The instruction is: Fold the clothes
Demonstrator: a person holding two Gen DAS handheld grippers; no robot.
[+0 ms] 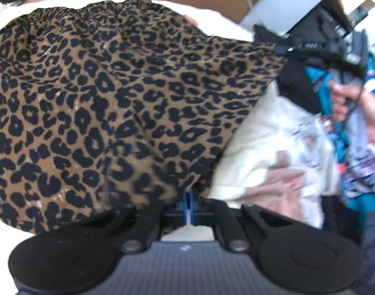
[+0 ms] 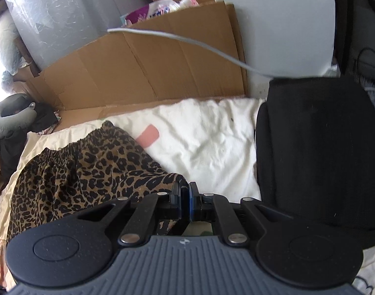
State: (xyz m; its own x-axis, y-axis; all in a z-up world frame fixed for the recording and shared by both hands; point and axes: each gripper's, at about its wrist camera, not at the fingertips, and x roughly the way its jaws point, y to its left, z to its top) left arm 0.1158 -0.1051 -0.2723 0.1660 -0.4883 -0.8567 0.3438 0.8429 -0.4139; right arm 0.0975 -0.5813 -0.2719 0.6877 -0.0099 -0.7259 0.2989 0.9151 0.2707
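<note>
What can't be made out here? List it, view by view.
- Left wrist view: the left gripper fingertips are buried under the leopard-print garment; the clothes pile at the right is motion-blurred.
- Right wrist view: the garment's lower part is hidden behind the right gripper; the black fabric runs off the right edge.

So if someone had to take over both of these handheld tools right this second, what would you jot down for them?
Left tool: shut on the near hem of the leopard-print garment.
Right tool: shut on an edge of the same garment, which hangs from it to the left.
Where things are: the garment lies spread on the white bedding, its elastic waistband at the far side near the cardboard. A black chair stands to the right.
Done: both edges gripped.
Left: no fold shows yet; probably carry the held edge toward the waistband, then smooth.
</note>
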